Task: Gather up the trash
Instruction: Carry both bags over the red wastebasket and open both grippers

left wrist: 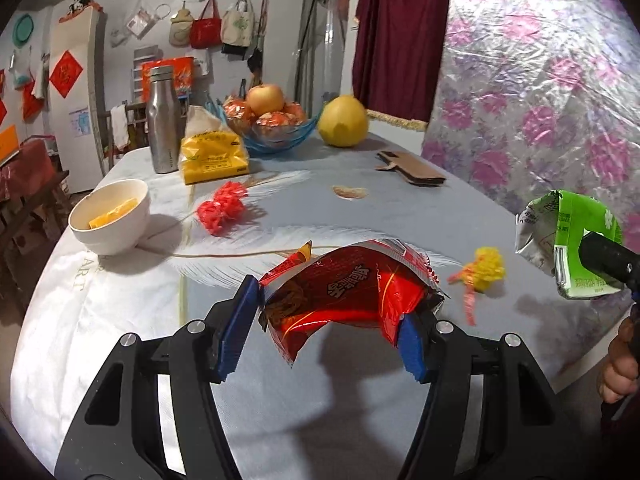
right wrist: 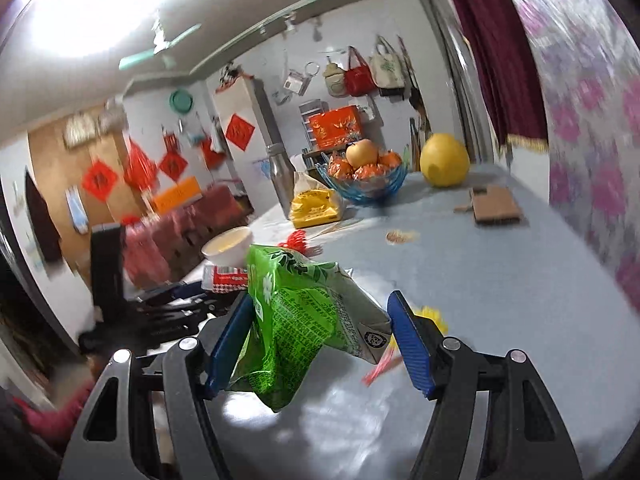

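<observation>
The left gripper (left wrist: 332, 320) is holding a red snack bag (left wrist: 344, 292) above the tabletop (left wrist: 120, 320), its jaws pressing on the bag's two sides. The right gripper (right wrist: 320, 344) is carrying a green wrapper (right wrist: 296, 328); its jaws are standing wide, and I cannot tell if they are squeezing it. I think both should be holding tight so nothing is slipping. The writing on both is too blurry to read. Farther off, yellow scraps (left wrist: 484, 268), red scraps (left wrist: 222, 208) and cardboard (left wrist: 412, 168) are waiting.
</observation>
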Motion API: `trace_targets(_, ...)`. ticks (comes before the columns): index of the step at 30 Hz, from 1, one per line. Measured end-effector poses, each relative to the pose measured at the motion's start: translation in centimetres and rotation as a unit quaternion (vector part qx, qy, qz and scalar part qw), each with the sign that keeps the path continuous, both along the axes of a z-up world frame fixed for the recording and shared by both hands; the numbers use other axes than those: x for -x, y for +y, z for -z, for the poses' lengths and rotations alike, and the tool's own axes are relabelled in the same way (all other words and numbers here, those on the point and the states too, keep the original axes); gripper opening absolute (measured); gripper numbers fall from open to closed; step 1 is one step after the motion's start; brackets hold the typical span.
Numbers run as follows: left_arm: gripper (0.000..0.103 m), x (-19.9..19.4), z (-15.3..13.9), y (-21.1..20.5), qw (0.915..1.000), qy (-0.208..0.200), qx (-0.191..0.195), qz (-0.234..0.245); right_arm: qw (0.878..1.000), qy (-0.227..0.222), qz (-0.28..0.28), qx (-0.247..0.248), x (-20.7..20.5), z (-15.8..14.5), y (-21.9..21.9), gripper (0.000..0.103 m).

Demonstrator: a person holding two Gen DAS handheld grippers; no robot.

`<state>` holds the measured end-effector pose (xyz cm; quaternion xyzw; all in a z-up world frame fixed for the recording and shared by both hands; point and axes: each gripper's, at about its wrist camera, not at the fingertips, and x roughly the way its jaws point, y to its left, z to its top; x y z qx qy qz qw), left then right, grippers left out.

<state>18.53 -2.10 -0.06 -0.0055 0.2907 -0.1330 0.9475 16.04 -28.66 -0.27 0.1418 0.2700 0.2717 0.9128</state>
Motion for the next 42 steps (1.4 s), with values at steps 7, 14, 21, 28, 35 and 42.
trace_targets(7, 0.063, 3.2, -0.4, -3.8, 0.9989, -0.003, 0.003, 0.046, 0.997, 0.028, 0.019, -0.063, 3.3, 0.5, -4.6, 0.068)
trace_targets(14, 0.063, 6.7, -0.7, -9.3, 0.9937, -0.009, -0.004, 0.111, 0.996, 0.017, 0.088, -0.026, 10.1, 0.6, -9.5, 0.069)
trace_targets(21, 0.063, 9.6, -0.1, -15.6, 0.9834, 0.003, -0.009, 0.181, 0.987, 0.039, 0.154, 0.009, 16.0, 2.9, -14.8, 0.069)
trace_targets(28, 0.063, 12.3, 1.5, -22.0, 0.9685, 0.021, -0.025, 0.247, 0.973, 0.092, 0.205, 0.045, 19.5, 8.0, -19.4, 0.069)
trace_targets(35, 0.063, 13.6, 4.2, -26.8, 0.9546, 0.051, -0.052, 0.289, 0.950, 0.205, 0.225, 0.074, 20.1, 17.5, -22.4, 0.074)
trace_targets(42, 0.062, 14.6, 6.7, -29.6, 0.9420, 0.077, -0.080, 0.317, 0.928, 0.258, 0.262, 0.065, 20.8, 22.5, -24.6, 0.076)
